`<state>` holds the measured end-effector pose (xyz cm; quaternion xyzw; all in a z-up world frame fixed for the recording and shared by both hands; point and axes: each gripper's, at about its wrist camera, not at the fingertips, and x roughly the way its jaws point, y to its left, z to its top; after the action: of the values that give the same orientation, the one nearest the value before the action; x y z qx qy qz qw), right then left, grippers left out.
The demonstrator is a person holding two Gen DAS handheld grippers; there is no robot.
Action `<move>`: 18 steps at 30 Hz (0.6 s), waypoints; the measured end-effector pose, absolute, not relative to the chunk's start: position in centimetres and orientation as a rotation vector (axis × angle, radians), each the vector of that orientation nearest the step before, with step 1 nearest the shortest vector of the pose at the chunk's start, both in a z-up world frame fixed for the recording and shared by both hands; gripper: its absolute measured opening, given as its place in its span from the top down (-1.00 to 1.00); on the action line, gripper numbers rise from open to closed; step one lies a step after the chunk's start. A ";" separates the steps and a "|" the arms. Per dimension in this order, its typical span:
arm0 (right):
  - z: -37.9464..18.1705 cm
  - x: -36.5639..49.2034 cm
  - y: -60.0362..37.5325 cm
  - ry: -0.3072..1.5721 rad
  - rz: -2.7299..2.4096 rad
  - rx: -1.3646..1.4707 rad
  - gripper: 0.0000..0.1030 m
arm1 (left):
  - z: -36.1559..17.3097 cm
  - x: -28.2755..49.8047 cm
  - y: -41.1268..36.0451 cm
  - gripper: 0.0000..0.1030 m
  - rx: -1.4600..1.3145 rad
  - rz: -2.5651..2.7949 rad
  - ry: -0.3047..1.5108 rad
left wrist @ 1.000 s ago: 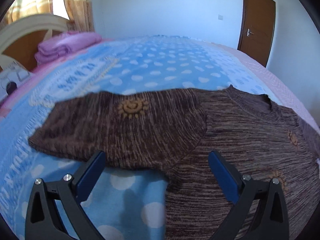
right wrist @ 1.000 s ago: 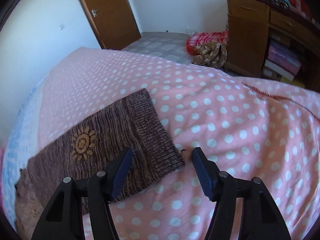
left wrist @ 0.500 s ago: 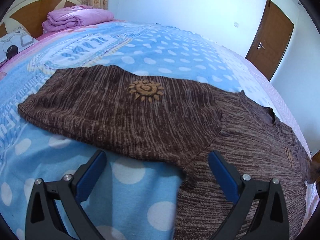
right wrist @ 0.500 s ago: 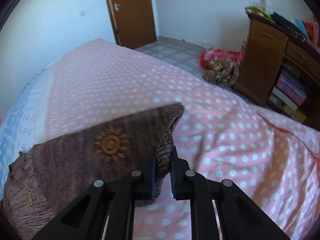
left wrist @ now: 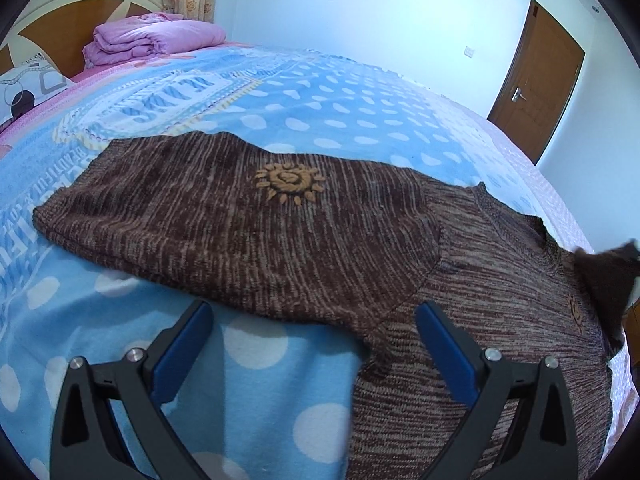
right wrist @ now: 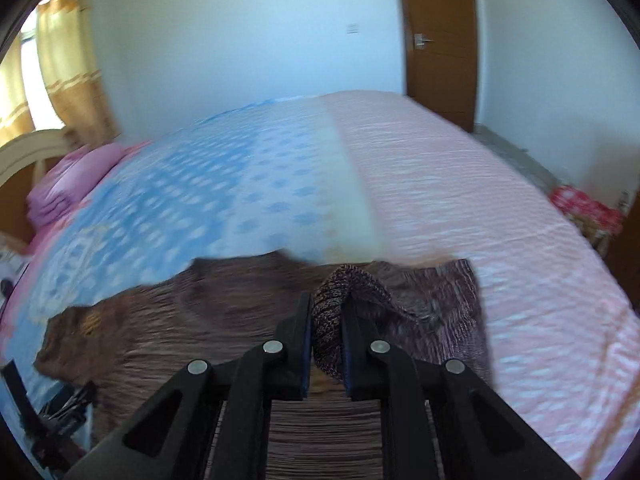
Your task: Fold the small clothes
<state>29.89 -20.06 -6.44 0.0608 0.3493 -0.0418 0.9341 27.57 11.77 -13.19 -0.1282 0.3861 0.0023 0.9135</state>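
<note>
Sweater point(left wrist: 320, 240) lies flat on the bed point(left wrist: 320, 92), long axis running left to right, one sleeve point(left wrist: 224, 216) stretched out leftward, collar pointing away toward the far wall. Left tool point(left wrist: 314, 344) hovers spread wide just short of that sleeve's near edge, gripping nothing. Over on the right, the right tool point(right wrist: 326, 344) is pinching the other sleeve's cuff point(right wrist: 340, 292), lifted above the body, so that's the nearer hand to fold it leftward.

Bright daylight from the curtained window point(right wrist: 28, 76); right wrist view motion-blurred, both fisheye-curved at edges.
</note>
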 end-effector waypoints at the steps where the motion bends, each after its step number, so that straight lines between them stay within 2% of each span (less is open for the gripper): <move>1: -7.5 30.6 -18.6 0.728 -0.062 0.118 0.78 | -13.2 27.6 11.8 -1.00 -0.266 0.002 0.794; 7: -13.9 32.4 -12.3 0.803 -0.007 0.081 0.78 | -13.2 27.6 11.8 -1.00 -0.275 -0.010 0.789; 12: -15.2 32.3 -11.9 0.825 0.022 0.055 0.74 | -13.3 27.7 11.9 -1.00 -0.283 -0.018 0.784; 13: -15.2 32.1 -12.0 0.832 0.041 0.061 0.63 | -13.3 27.7 11.9 -1.00 -0.283 -0.018 0.784; 14: -15.2 32.1 -12.0 0.841 0.072 0.070 0.36 | -13.3 27.7 11.9 -1.00 -0.283 -0.018 0.784; 16: -14.8 31.7 -12.0 0.868 0.206 0.112 0.00 | -13.3 27.7 11.9 -1.00 -0.283 -0.017 0.785; 18: -13.8 31.3 -12.6 0.845 0.241 0.135 -0.01 | -13.3 27.7 11.9 -1.00 -0.282 -0.018 0.784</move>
<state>31.30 -12.58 -13.76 0.0651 0.4088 0.1167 0.9028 27.66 11.89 -13.28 -0.1371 0.3809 -0.0086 0.9144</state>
